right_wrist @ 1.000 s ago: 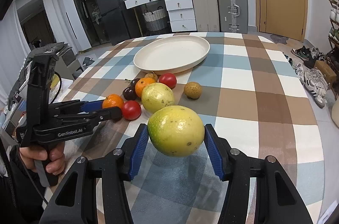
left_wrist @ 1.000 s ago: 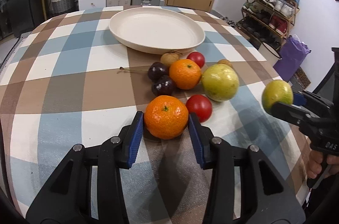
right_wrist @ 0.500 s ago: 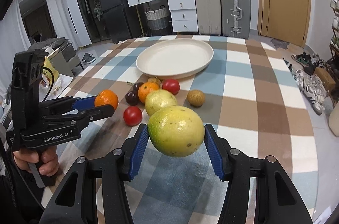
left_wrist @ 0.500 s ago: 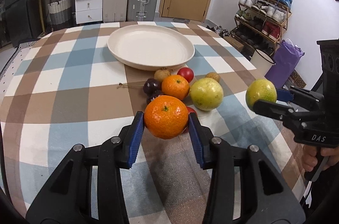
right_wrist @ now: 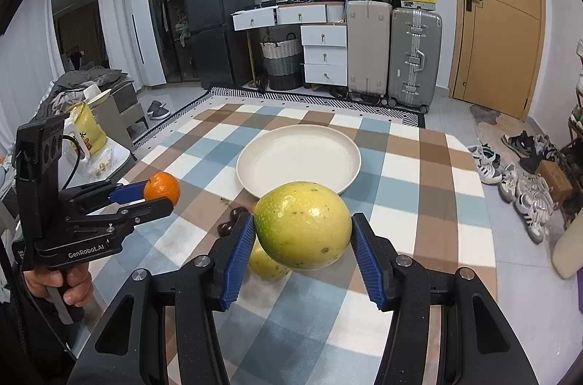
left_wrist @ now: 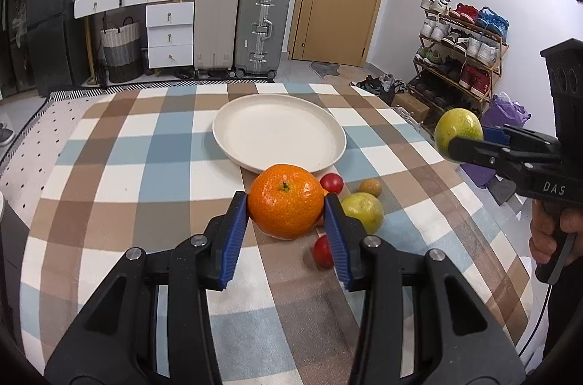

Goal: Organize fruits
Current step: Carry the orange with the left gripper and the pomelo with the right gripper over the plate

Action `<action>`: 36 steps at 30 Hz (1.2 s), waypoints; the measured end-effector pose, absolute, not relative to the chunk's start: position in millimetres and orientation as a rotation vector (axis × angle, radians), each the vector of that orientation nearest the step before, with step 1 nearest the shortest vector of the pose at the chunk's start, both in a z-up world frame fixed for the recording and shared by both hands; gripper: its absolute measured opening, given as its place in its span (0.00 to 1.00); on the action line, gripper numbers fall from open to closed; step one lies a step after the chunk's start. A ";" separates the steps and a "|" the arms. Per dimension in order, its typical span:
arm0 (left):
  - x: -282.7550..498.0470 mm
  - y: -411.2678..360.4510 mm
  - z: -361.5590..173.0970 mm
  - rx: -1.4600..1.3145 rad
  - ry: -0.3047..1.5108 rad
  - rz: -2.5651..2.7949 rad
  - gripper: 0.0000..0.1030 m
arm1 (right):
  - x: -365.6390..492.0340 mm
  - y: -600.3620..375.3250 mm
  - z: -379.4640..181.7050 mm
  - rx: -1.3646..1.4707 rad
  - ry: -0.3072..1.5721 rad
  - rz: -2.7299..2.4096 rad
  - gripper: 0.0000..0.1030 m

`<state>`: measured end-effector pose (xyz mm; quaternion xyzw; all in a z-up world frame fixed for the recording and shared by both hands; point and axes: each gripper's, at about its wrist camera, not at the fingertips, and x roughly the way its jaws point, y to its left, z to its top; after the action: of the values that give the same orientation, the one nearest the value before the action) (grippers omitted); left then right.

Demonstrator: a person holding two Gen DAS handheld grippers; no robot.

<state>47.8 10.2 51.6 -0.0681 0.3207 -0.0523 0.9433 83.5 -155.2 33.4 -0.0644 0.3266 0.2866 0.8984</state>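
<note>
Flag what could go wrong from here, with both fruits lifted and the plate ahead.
1. The left hand-held gripper grips the orange only at its sides; a round fruit may slip and hit the tomatoes below.
2. The right hand-held gripper carries a yellow-green fruit toward the same plate; the two could collide.
3. Dropped fruit may roll off the shallow rim.

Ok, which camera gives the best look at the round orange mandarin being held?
The left wrist view: the round orange mandarin fills the centre, clamped in the left gripper, stem visible. The right wrist view shows it small, side-on and partly hidden by a finger.
</note>
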 end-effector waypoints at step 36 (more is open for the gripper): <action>176.2 14.0 18.6 -0.076 0.688 -0.050 0.38 | 200.2 -120.6 1.4 0.009 0.735 0.539 0.53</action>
<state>176.2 14.0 18.6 -0.0372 0.3370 -0.0247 0.9404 200.2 -120.6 1.4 0.0043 0.3549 0.2601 0.8980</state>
